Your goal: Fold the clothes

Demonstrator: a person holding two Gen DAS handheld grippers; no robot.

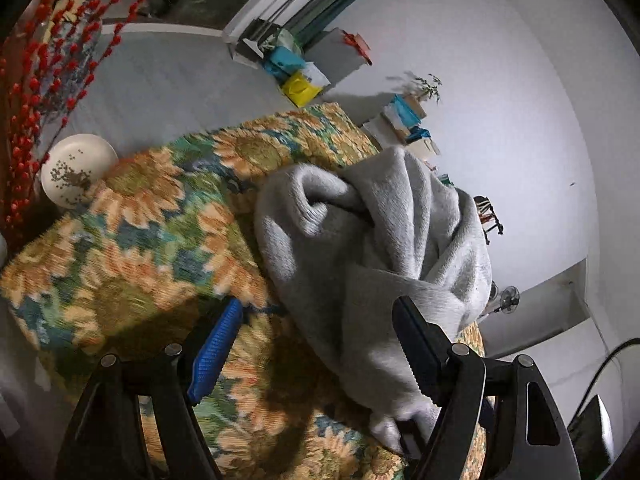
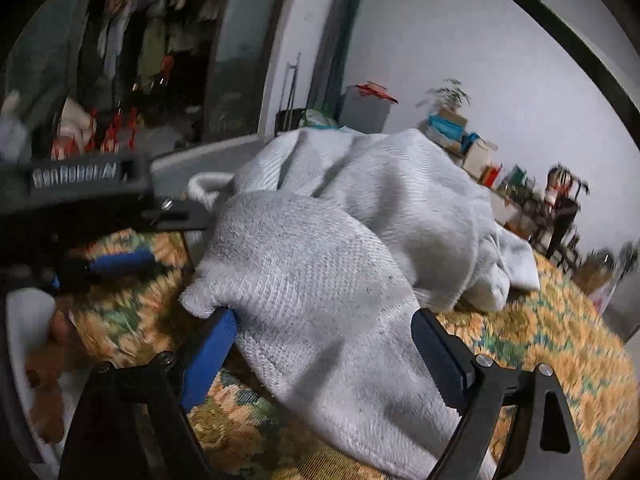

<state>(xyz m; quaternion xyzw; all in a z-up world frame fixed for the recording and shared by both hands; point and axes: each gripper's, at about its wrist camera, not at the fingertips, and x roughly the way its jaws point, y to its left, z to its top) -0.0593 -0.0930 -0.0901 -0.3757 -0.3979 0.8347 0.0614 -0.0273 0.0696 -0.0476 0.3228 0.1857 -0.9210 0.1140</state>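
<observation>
a soft grey knitted garment lies crumpled in thick rounded folds at the centre and right of the left wrist view, on a woven sunflower-patterned cloth (orange, green and blue). the left gripper stands wide apart, gripping nothing, its black ridged finger against the fabric. in the right wrist view the right gripper gapes wide with the garment draped loosely between its fingers, not pinched. upper left, blurred lettering on a black bar reads roughly "genrobot.ai".
</observation>
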